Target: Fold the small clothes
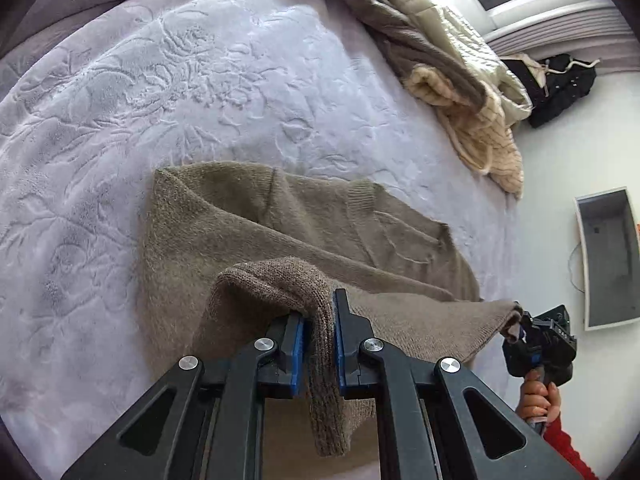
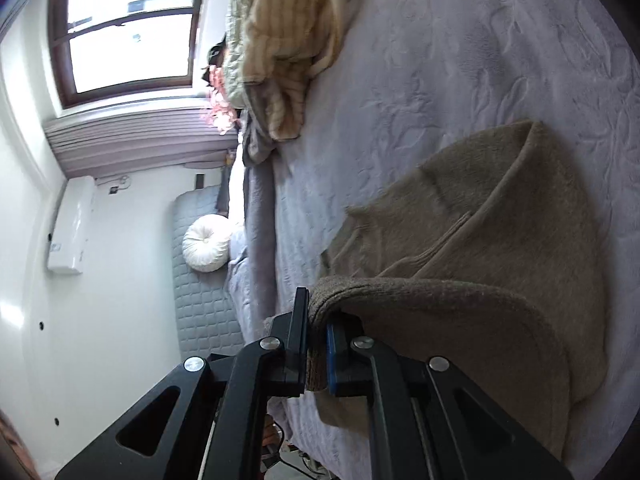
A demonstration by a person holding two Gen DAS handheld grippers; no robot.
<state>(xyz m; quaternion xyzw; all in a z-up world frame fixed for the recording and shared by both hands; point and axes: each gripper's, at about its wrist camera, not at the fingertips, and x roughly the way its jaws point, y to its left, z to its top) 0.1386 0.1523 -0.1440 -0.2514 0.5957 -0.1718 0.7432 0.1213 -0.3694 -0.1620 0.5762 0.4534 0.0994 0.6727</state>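
A brown knitted sweater (image 1: 280,224) lies partly folded on a pale lilac embossed bedspread (image 1: 160,80). My left gripper (image 1: 320,320) is shut on one ribbed edge of the sweater, which drapes over and down between the blue pads. My right gripper (image 2: 317,320) is shut on another edge of the same sweater (image 2: 500,240) and lifts it off the bed. In the left wrist view the right gripper (image 1: 520,326) shows at the right, pinching the sweater's far corner, with a hand in a red sleeve behind it.
A heap of cream and grey clothes (image 1: 460,60) lies at the bed's far edge, also in the right wrist view (image 2: 288,40). A round white cushion (image 2: 206,246), a window (image 2: 128,28) and a white wall unit (image 2: 70,224) lie beyond the bed. The bed's edge (image 2: 260,216) runs close to my right gripper.
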